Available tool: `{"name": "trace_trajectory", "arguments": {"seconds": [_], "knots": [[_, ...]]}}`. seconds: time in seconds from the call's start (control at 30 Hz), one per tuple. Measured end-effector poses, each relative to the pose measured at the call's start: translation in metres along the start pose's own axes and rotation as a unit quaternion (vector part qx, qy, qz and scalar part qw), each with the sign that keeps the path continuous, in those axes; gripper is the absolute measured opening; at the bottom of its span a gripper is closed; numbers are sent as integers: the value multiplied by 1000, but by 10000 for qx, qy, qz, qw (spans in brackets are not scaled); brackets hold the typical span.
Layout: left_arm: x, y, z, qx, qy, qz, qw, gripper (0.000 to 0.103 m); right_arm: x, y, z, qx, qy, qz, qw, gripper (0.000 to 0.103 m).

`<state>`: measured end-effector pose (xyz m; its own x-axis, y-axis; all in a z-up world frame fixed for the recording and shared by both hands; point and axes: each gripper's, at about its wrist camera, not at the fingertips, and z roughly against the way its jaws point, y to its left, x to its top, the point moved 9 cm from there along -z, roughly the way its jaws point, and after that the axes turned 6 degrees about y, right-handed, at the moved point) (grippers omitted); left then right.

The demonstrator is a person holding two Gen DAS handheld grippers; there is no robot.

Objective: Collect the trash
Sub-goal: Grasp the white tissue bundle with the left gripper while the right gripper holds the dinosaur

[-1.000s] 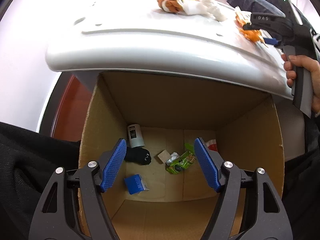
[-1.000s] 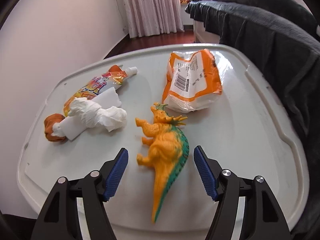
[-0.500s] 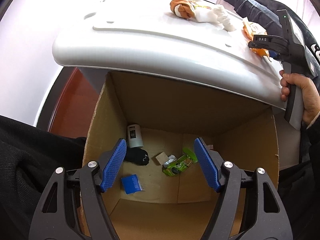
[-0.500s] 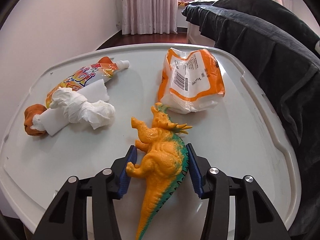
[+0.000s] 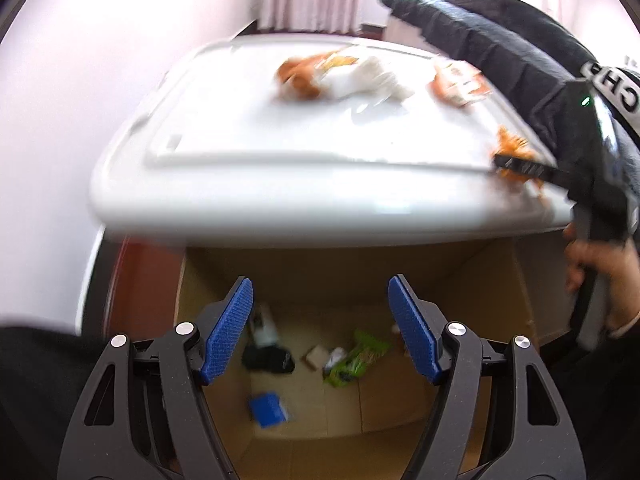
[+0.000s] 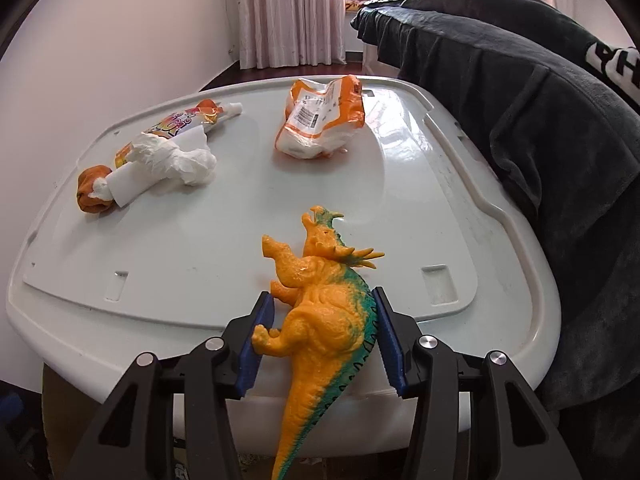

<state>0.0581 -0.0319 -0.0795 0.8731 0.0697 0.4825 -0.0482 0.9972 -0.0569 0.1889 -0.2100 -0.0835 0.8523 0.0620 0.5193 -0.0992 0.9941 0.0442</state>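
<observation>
My right gripper (image 6: 322, 332) is shut on an orange and green toy dinosaur (image 6: 320, 320) and holds it over the near edge of the white table (image 6: 200, 272). On the table lie an orange-white wrapper bag (image 6: 320, 120), a crumpled white tissue (image 6: 176, 156), a colourful tube (image 6: 180, 122) and an orange lump (image 6: 92, 192). My left gripper (image 5: 320, 332) is open and empty above a cardboard box (image 5: 500, 280) under the table edge. The box holds a green wrapper (image 5: 356, 356), a blue packet (image 5: 268, 408), a black item (image 5: 266, 358) and other scraps. The left wrist view is blurred.
A dark blanket-covered chair or sofa (image 6: 540, 120) runs along the table's right side. Pink curtains (image 6: 292, 12) and a white wall (image 6: 100, 40) stand behind. My right hand and its gripper (image 5: 520, 168) show at the right of the left wrist view.
My right gripper closed on the dinosaur and pulled it back toward the table's near edge. My left gripper rose and tilted up over the box, still open.
</observation>
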Motion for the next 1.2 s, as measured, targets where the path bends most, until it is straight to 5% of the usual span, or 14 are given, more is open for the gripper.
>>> {"name": "trace_trajectory", "arguments": {"seconds": [0.13, 0.23, 0.43, 0.93, 1.0, 1.07, 1.2], "knots": [[57, -29, 3, -7, -406, -847, 9956, 69, 2, -1, -1, 59, 35, -2, 10000, 49], [97, -48, -5, 80, -593, -1679, 9840, 69, 1, -4, 1, 87, 91, 2, 9999, 49], [156, -59, -47, 719, -698, -3153, 9437, 69, 4, -17, -1, -64, 179, -193, 9996, 49], [197, -115, -127, 985, -706, -4891, 8638, 69, 5, -27, -1, 36, 267, -454, 9986, 49], [196, -113, -134, 994, -605, -4917, 8630, 69, 4, -27, -1, 41, 269, -470, 9985, 49], [197, -110, -142, 1069, -554, -4887, 8641, 52, 4, -28, -1, 46, 274, -481, 9985, 49], [200, -106, -144, 1034, -667, -4657, 8763, 45, 4, -28, -1, 33, 262, -467, 9986, 49]]}}
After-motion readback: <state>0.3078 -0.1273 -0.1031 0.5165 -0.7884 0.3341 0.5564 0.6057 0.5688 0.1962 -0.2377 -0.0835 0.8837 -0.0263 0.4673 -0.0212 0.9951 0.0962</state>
